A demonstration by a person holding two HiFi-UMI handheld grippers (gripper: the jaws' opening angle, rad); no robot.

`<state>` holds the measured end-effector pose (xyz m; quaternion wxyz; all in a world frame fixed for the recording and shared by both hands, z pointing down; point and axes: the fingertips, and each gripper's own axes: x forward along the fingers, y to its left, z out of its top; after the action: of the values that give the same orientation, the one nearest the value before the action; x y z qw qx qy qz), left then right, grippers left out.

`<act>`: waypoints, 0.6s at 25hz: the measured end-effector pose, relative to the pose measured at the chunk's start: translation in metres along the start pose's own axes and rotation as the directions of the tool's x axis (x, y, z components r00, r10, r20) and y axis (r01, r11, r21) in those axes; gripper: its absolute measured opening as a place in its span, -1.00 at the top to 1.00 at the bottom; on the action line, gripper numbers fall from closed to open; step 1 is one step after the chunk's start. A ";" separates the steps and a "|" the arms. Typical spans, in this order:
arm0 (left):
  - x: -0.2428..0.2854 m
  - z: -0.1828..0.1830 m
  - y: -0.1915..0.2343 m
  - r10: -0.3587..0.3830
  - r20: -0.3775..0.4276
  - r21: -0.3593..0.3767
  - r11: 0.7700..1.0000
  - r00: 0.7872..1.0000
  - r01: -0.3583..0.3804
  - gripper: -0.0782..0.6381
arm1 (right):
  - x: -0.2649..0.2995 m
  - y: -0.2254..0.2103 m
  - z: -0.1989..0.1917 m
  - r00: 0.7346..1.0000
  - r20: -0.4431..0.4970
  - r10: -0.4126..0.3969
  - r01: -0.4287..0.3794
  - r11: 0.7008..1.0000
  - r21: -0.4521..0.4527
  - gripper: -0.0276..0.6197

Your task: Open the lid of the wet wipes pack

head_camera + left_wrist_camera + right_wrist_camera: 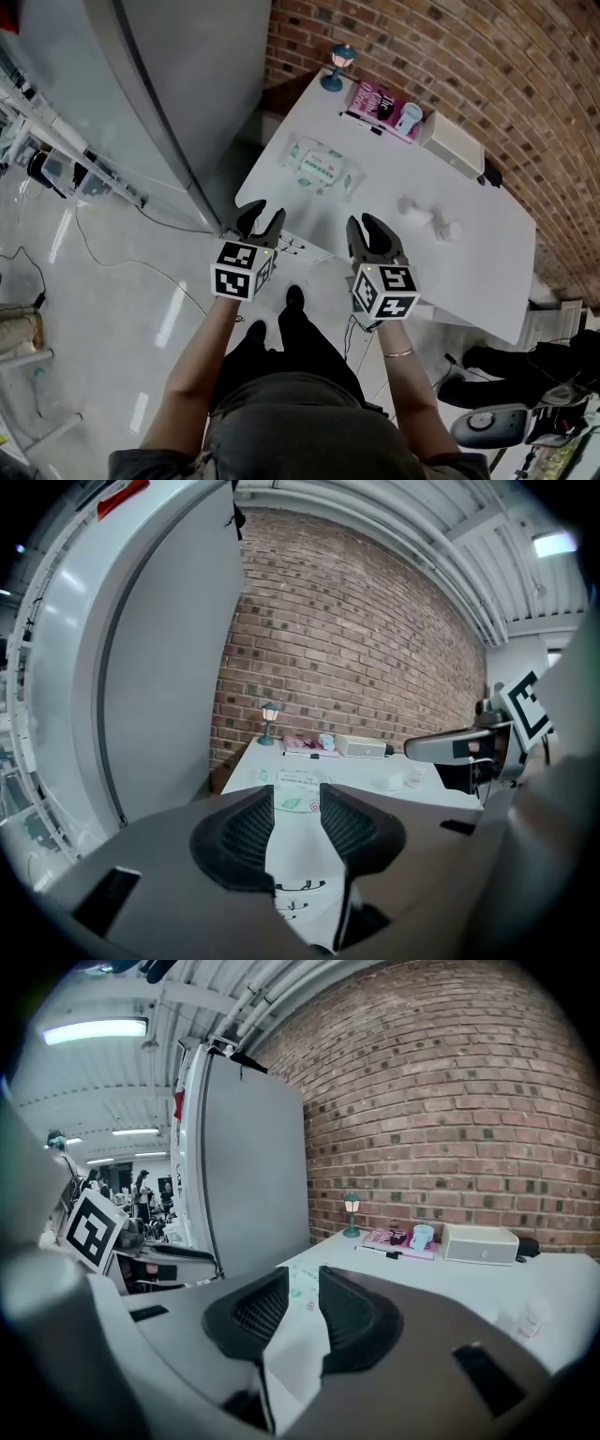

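The wet wipes pack [322,167] lies flat on the white surface [469,272], toward its left side and about midway between the near edge and the brick wall. Both tools hover short of it, at the near edge of the surface and well apart from the pack. The left tool [263,214] is at the near left corner, its jaws moderately wide with nothing between the pads. In the left gripper view the pack shows straight ahead through the gap between them. The right tool [367,225] hangs beside it, just over the near edge, its jaws also apart and empty. From there the pack lies ahead and to the left. Neither tool touches the pack. Beyond the pack, near the wall, stand a small teal lamp [339,66], a pink book [373,98] with a black pen [361,120] beside it, a pale blue cup [410,115] and a white box [455,145]. Two small white items [427,216] sit to the right of the pack, ahead of the right tool.
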<state>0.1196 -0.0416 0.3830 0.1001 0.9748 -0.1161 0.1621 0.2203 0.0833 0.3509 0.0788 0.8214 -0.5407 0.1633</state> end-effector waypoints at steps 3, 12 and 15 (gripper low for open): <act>0.011 0.002 0.006 0.033 -0.002 -0.024 0.999 0.999 -0.033 0.38 | 0.019 -0.005 0.003 0.999 -0.024 0.042 -0.042 0.999 -0.030 0.59; 0.032 0.004 0.019 0.105 -0.022 -0.063 0.992 0.994 -0.107 0.34 | 0.068 -0.004 0.022 0.983 -0.068 0.168 -0.174 0.979 -0.105 0.56; 0.036 0.002 0.022 0.124 -0.029 -0.082 0.989 0.992 -0.126 0.34 | 0.082 0.001 0.025 0.975 -0.087 0.204 -0.214 0.967 -0.135 0.55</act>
<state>0.1475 -0.0695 0.3968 0.1316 0.9586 -0.1826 0.1746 0.2536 0.0052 0.3567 0.1396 0.7456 -0.6314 0.1612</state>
